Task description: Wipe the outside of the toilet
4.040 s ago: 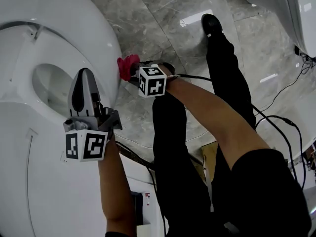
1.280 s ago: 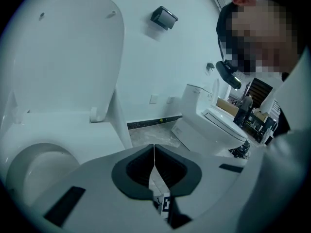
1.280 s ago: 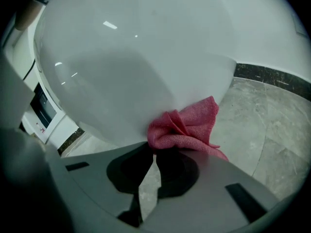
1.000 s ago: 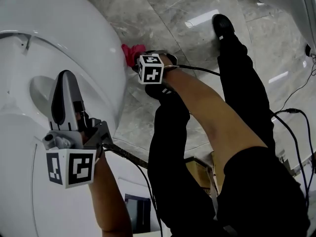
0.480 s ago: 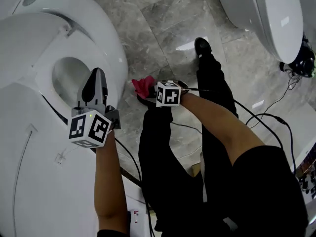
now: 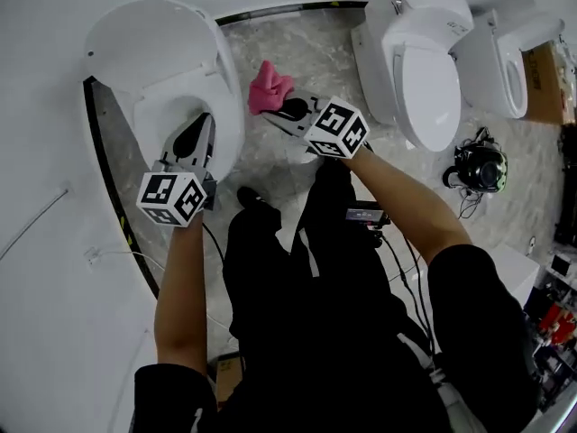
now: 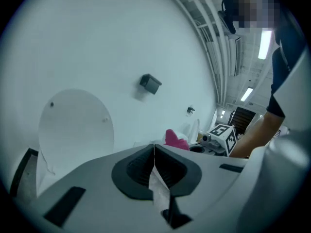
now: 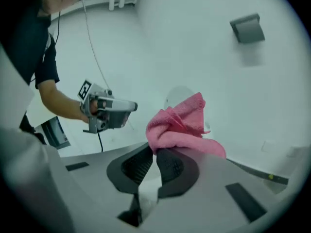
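Observation:
A white toilet (image 6: 230,106) with its lid (image 6: 149,43) raised stands at the upper left of the head view. My right gripper (image 6: 273,111) is shut on a pink cloth (image 6: 269,87), held just right of the bowl and apart from it. In the right gripper view the cloth (image 8: 182,125) bunches out of the shut jaws of my right gripper (image 8: 154,152). My left gripper (image 6: 200,126) hovers over the seat rim, shut and holding nothing. The left gripper view shows my left gripper (image 7: 154,147) with its pads pressed together, the lid (image 7: 75,125) and the cloth (image 7: 175,140) beyond.
Two more white toilets (image 6: 419,61) (image 6: 505,52) stand at the upper right on the grey marbled floor (image 6: 270,165). A black device with cables (image 6: 476,168) lies beside them. The person's black-trousered legs (image 6: 297,269) fill the lower middle. A white wall (image 6: 45,242) runs along the left.
The head view has pulled far back and up. The right gripper with the cloth has come off the toilet's outer side; both grippers now sit higher, apart from the bowl.

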### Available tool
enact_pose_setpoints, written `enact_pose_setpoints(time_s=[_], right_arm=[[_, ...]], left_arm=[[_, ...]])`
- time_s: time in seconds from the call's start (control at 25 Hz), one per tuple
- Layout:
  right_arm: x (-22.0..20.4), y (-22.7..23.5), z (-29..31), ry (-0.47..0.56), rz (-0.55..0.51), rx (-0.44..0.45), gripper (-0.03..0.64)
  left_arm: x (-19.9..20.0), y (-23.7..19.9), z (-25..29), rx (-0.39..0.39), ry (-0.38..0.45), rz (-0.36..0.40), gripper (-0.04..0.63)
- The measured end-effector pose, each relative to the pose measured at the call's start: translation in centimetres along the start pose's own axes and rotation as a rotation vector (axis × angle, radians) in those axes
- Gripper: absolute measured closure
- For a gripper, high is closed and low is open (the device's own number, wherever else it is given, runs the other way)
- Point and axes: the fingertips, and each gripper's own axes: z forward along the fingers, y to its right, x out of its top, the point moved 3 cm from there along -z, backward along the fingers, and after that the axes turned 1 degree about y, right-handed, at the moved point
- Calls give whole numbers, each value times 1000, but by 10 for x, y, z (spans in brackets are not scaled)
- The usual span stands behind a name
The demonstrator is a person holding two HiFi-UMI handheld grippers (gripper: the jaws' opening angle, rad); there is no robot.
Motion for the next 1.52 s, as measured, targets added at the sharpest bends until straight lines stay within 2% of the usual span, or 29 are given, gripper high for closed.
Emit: enact_pose_setpoints(time_s=[0.12, 0.28, 0.44, 0.64, 0.76, 0.96, 1.04, 1.16, 1.24, 1.52], right_arm=[[96, -18, -35, 137, -48, -87, 569], [197, -49, -72, 317, -95, -162, 569], [261, -78, -107, 479, -124, -186, 569], [311, -107, -164, 642, -124, -224, 569], [312, -119, -193, 680, -123, -284, 569], [280, -134, -238, 689, -131, -390, 569], [260, -141, -262, 678, -170, -427, 569], [225, -157, -290, 612, -290, -489, 569], [205, -166, -303, 593, -306, -487, 569], [132, -199, -339, 628, -183, -434, 569]], left_arm=[[69, 6, -38, -7, 112, 38, 577], [139, 11, -85, -2, 197, 102, 577], [184, 20, -121, 12, 272, 136, 577], [229, 50, -158, 49, 353, 187, 577], [236, 66, -182, 96, 418, 212, 577], [234, 92, -230, 203, 496, 251, 577], [227, 109, -244, 239, 502, 265, 577], [209, 134, -255, 292, 485, 289, 577], [195, 154, -257, 315, 472, 291, 577], [123, 228, -272, 341, 414, 256, 577]])
